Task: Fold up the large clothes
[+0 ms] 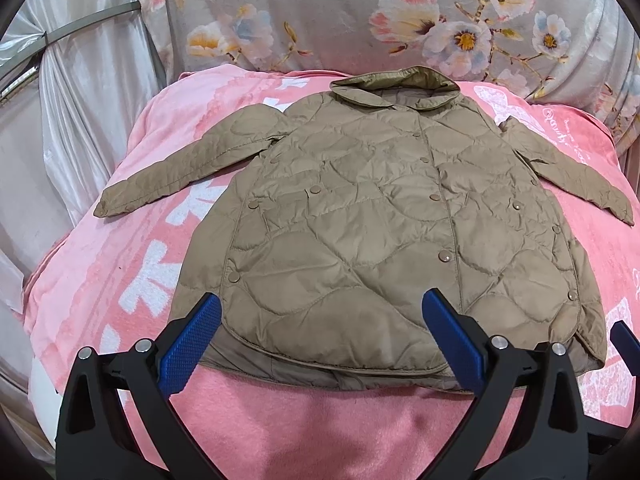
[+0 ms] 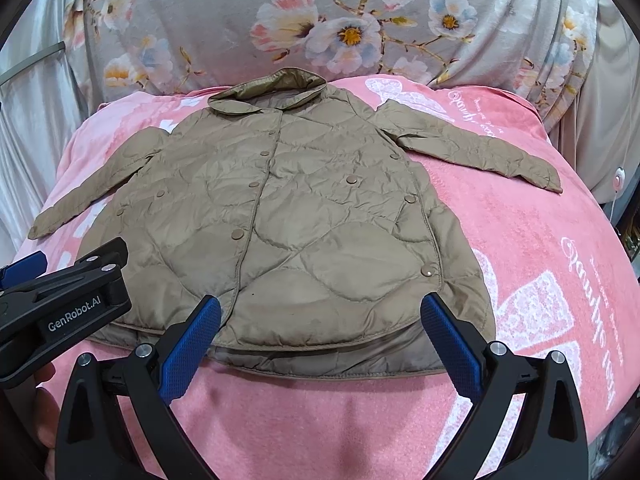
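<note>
Left wrist view: tan quilted jacket (image 1: 380, 220) spread flat, front up, on a pink blanket (image 1: 132, 264), collar toward 12 o'clock, hem toward 6. Both sleeves out, one toward 9 o'clock, the other toward 3. Snaps done up along the front. Left gripper (image 1: 320, 328) hovering above the hem at 6 o'clock, jaws spread wide, blue pads (image 1: 188, 344) bare, nothing between them. At 3 o'clock, low on the edge, a sliver of the right gripper (image 1: 624, 344).

Right wrist view: same jacket (image 2: 280, 232), collar at 12 o'clock, hem just ahead of the right gripper (image 2: 320, 328), also gaping with nothing held, blue pads (image 2: 452, 348) apart over the hem's right half. Left gripper (image 2: 24, 268) at 9 o'clock, black body with white lettering, beside the jacket's lower left corner. Grey floral fabric (image 2: 320, 20) draped behind the blanket at 12 o'clock.
</note>
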Motion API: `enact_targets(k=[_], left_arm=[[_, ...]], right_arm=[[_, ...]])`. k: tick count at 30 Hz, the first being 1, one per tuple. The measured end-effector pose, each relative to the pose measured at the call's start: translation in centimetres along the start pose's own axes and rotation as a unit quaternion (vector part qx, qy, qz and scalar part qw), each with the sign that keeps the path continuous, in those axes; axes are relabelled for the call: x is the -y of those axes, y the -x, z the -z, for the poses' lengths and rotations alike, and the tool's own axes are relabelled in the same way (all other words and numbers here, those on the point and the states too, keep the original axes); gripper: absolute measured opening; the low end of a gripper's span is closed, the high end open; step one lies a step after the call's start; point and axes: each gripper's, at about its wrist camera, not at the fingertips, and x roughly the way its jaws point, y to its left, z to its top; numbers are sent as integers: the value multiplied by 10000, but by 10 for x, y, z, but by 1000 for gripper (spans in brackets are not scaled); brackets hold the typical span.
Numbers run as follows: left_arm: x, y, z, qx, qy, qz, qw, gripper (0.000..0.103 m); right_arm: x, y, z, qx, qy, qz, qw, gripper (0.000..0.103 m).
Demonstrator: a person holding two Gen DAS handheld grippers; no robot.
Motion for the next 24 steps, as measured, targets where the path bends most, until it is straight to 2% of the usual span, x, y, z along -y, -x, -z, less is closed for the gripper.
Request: enact_targets(k=[19,22,24], left_arm=[[1,-9,2,-61,25,26,10000,98],[-8,-15,-2,-136,170,102,9997,98],[-14,-19,-6,-179,274,113,9994,98]], right_arm=[[0,-5,-1,10,45,28,10000,98],[21,-15,-10,-33,-194,13,9998,98],[49,-23,-18,-68,-577,16,9983,98]])
